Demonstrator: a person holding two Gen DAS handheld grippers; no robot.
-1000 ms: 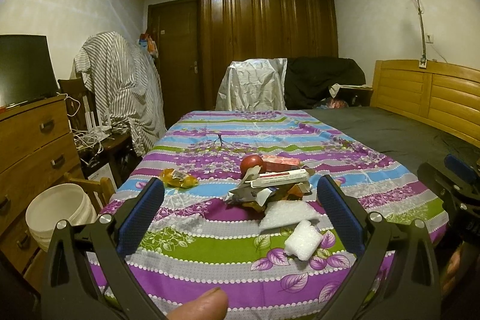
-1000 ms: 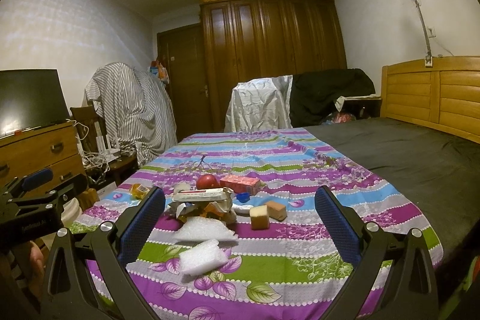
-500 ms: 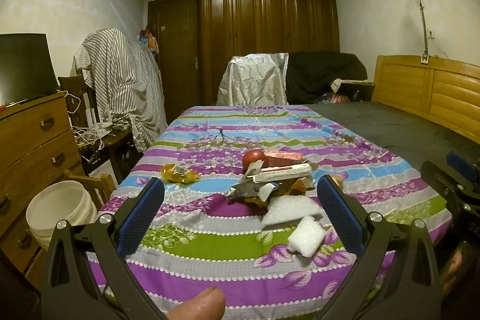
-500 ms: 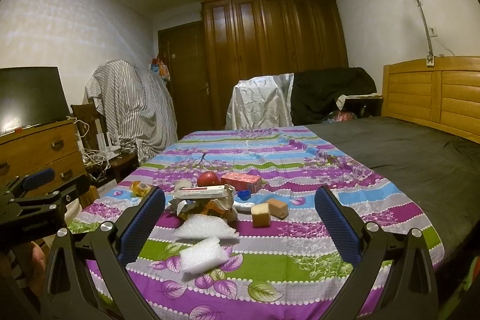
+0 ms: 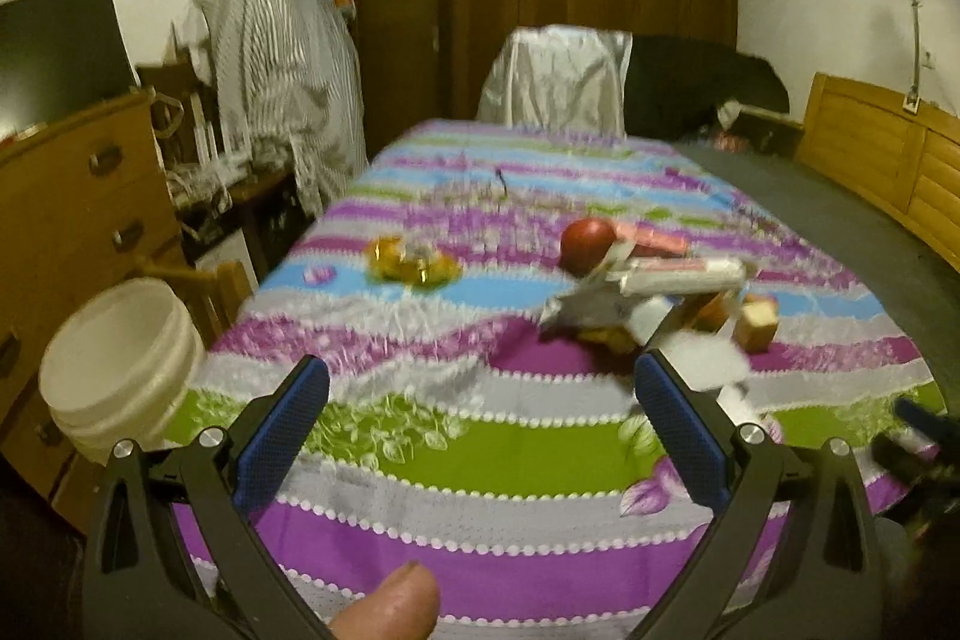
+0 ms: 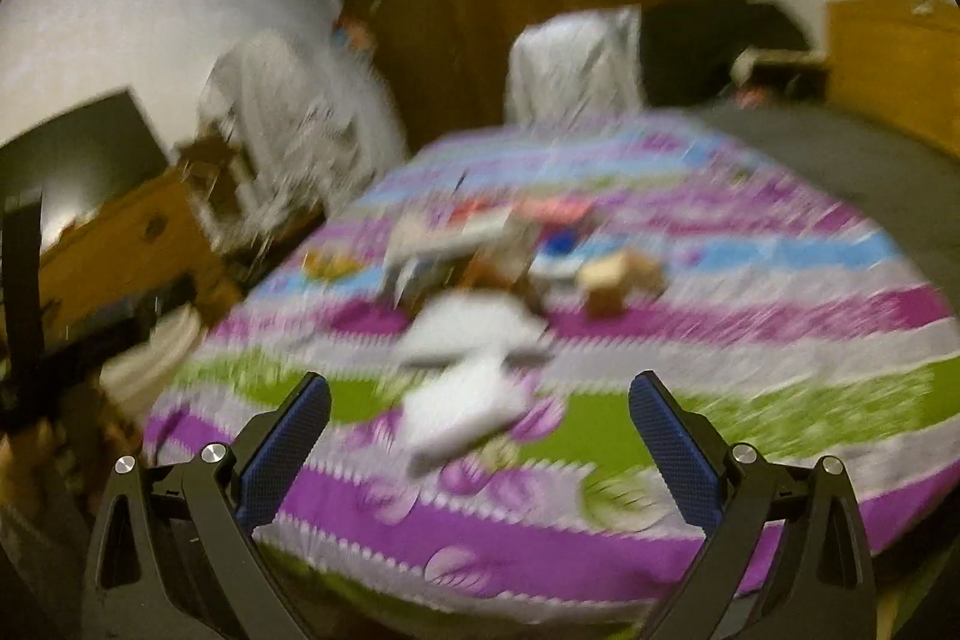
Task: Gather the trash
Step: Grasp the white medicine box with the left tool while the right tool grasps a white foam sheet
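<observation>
Over a striped tablecloth, two empty grippers face a heap of trash.

Left gripper [image 5: 480,430] has its blue-padded fingers spread wide, nothing between them; the right gripper [image 6: 480,433] is spread just as wide and empty too, though its view is badly blurred. On the table [image 5: 510,448] the trash pile [image 5: 654,292] sits right of centre — a white carton lying across crumpled paper, a red apple [image 5: 588,244] just behind it, a small tan block [image 5: 757,325] beside it. White foam pieces [image 6: 462,400] lie nearest the right gripper. A yellow wrapper [image 5: 408,262] lies apart to the left. Off the table's left edge stands a white bucket [image 5: 120,364], near a wooden dresser [image 5: 78,196].
</observation>
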